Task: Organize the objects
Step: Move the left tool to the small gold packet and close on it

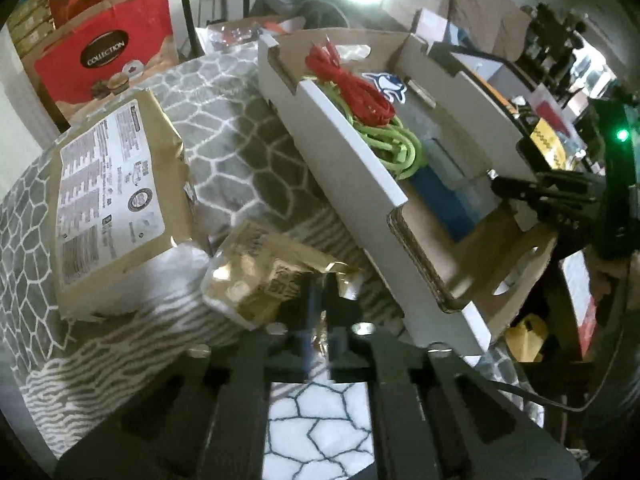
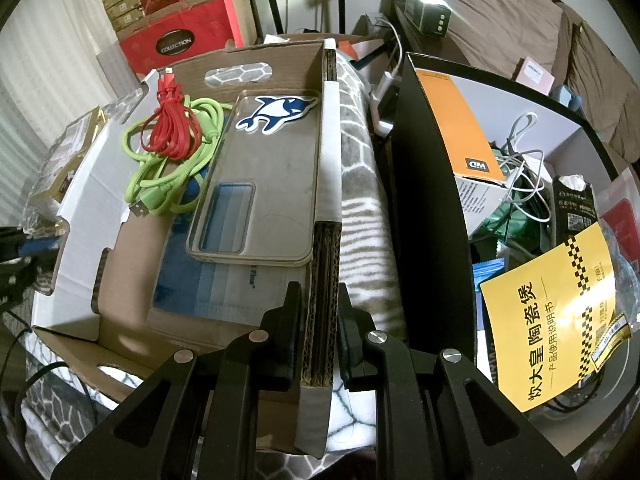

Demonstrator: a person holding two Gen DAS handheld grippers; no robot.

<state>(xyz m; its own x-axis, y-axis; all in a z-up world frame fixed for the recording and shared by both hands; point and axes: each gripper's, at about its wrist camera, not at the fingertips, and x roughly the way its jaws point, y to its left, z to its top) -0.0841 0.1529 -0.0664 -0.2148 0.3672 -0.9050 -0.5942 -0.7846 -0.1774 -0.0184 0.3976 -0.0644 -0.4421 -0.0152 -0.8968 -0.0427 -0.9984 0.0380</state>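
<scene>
At the bottom centre of the right wrist view, the right tongs point(image 2: 318, 332) are being kept narrow, with the side wall of the cardboard tray point(image 2: 320, 280) pinched between the two fingers; seen from the left wrist view, the tray point(image 1: 360, 176) is being carried tilted, its near end raised off the patterned blanket point(image 1: 240, 128). To do this step well, the tray should be levelled and moved slowly, since the loose contents are judged likely to slide toward the low end. Low in the left wrist view, the left tongs point(image 1: 320, 312) are being held nearly closed on the crinkled edge of a gold foil packet point(image 1: 256, 284), which is lying on the blanket just beside the tray; the grip is partly hidden, so its firmness cannot be told. The packet is judged the next thing to be placed in the tray. Further in, a clear phone case point(image 2: 260, 184) with a dolphin sticker point(image 2: 276, 112) is resting inside the tray, and beyond it, toward the upper left, a red cable point(image 2: 170, 128) is lying across a green cable point(image 2: 168, 184).
</scene>
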